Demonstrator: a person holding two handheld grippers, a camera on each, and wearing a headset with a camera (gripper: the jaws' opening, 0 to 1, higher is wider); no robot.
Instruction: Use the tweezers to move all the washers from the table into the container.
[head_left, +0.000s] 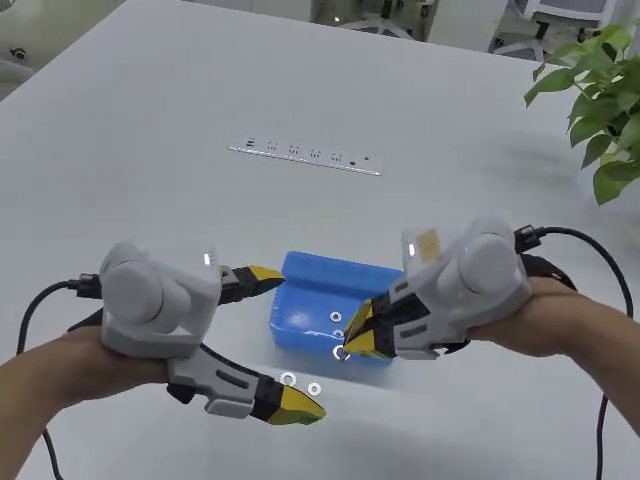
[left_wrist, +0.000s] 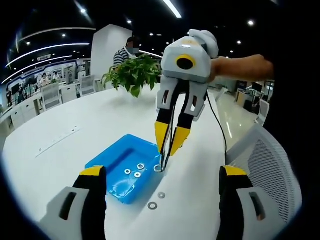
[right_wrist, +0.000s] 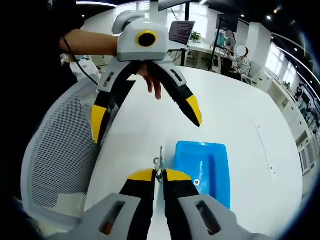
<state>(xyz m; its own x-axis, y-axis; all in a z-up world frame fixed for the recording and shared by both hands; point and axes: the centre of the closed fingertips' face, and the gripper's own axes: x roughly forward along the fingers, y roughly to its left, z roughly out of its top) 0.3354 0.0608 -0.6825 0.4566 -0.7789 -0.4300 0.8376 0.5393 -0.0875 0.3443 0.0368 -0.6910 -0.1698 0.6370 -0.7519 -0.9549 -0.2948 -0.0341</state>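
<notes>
Washers (head_left: 314, 389) small silver rings; tweezers (right_wrist: 161, 156) slim metal.

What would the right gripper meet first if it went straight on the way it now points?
Probably the container's rim or the table beside it: the tweezers in the right gripper, a washer at their tip, point down at that edge. Depth is unclear.

Bright, even overhead light; soft shadows lie under the left gripper (head_left: 282, 340). The container (head_left: 310, 272) ahead of it glints. Fisheye edges bend.
</notes>
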